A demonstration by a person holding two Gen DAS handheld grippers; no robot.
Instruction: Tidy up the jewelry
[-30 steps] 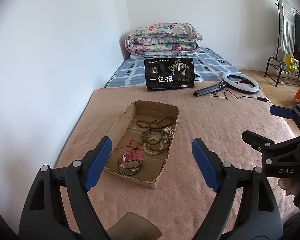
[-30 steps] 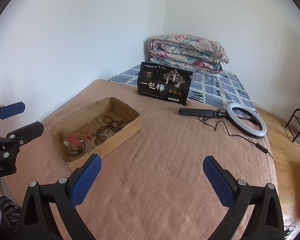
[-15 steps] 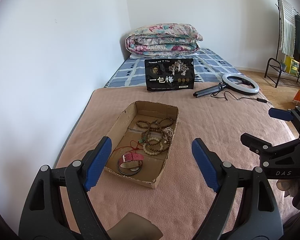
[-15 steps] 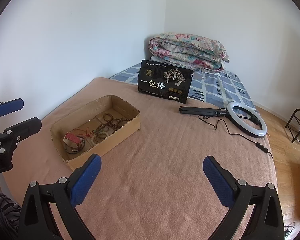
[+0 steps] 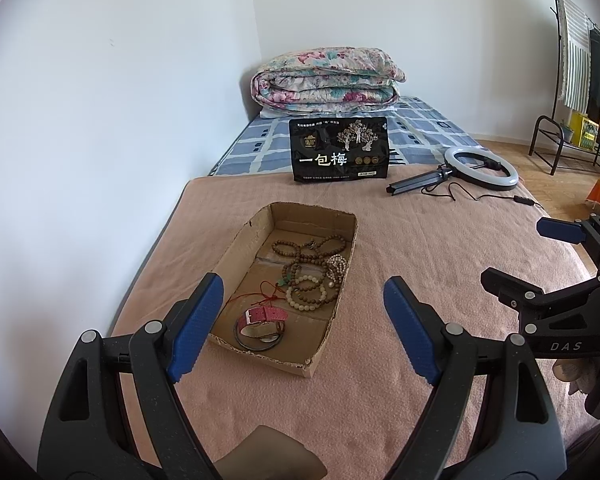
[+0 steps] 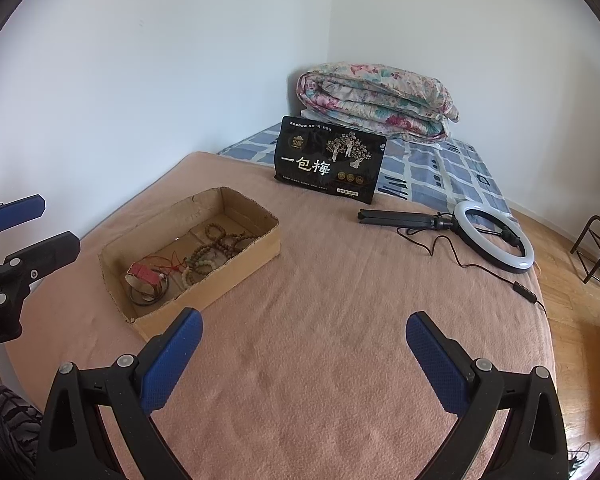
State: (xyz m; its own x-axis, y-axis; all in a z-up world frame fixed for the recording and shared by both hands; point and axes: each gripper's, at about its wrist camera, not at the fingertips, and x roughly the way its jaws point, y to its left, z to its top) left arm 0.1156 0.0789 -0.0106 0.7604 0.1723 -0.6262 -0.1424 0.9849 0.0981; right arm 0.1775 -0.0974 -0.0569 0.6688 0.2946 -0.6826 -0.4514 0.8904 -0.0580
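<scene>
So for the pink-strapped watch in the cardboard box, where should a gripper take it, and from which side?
Probably from above, pinching across the pink strap where it arches over the dark bangle. The watch lies near the box's near end wall, so a level approach looks blocked by cardboard. The left gripper, jaws wide and empty, is nearest; the red cord just beyond could snag.

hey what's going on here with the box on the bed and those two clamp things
A person holds two claws above a bed covered with a pink blanket. The left claw and the right claw are both open and hold nothing. In front of them sits a shallow cardboard box containing tangled bead bracelets, a red-strapped watch and a red cord. Nothing has been taken out yet. A black snack bag and a ring light lie farther back.
</scene>
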